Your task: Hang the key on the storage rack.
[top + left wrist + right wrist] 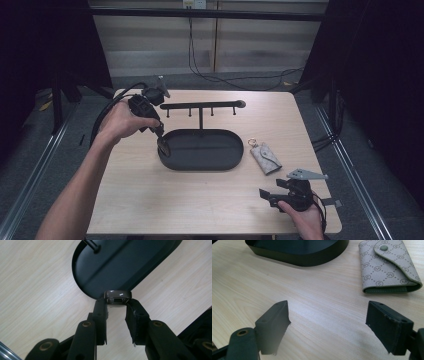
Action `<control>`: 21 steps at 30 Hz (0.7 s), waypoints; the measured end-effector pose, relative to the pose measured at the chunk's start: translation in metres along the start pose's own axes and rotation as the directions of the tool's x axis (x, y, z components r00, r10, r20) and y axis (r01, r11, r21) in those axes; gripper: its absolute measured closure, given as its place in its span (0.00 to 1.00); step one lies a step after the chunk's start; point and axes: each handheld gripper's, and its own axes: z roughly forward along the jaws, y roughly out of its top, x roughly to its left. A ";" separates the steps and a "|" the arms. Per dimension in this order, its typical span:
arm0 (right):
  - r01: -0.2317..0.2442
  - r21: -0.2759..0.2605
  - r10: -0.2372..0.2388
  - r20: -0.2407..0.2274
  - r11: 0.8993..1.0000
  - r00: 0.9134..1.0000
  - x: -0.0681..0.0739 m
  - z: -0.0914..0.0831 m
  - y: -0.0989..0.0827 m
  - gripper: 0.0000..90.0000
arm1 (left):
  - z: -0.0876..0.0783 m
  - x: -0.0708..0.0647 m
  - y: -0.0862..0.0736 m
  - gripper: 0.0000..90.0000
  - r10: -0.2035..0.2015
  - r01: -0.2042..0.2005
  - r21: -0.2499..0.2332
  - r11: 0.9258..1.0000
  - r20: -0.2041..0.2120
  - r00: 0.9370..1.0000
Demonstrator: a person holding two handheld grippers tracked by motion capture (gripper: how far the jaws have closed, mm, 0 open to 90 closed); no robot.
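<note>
A small dark band with a glossy brownish-grey outer face (pixel 117 297) is seen, ring-like in shape, with a small rectangular slot in the side turned to the camera. It is pinched between the tips of the left tool (pixel 117 305), which are pressed against its two ends. The band is held just above the near-left rim of the black oval tray (pixel 120 265), over the edge where the tray meets the table (pixel 37 290). In the high view, the left tool (pixel 161 138) is angled down at the tray's left end (pixel 170 162). The right tool (pixel 328 312) is spread wide with nothing between its tips, well apart from the tray, near a patterned grey key pouch (pixel 387 265).
</note>
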 end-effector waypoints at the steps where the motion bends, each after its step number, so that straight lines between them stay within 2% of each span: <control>1: 0.000 0.000 0.000 -0.001 1.000 1.000 0.000 0.000 0.000 0.20 | 0.000 0.002 0.002 0.79 -0.009 0.009 -0.002 1.000 -0.004 1.000; 12: 0.000 0.000 0.000 -0.005 1.000 1.000 0.001 0.000 0.000 0.20 | 0.007 0.009 0.018 0.79 -0.024 0.024 0.008 1.000 -0.005 1.000; 14: 0.003 0.001 -0.003 -0.007 1.000 1.000 0.000 0.000 0.000 0.20 | 0.007 0.010 0.022 0.79 -0.030 0.030 0.008 1.000 -0.018 0.999; 21: 0.001 0.001 -0.001 -0.009 1.000 1.000 0.000 0.000 0.000 0.20 | 0.009 0.012 0.032 0.79 -0.052 0.052 0.009 0.999 -0.018 0.998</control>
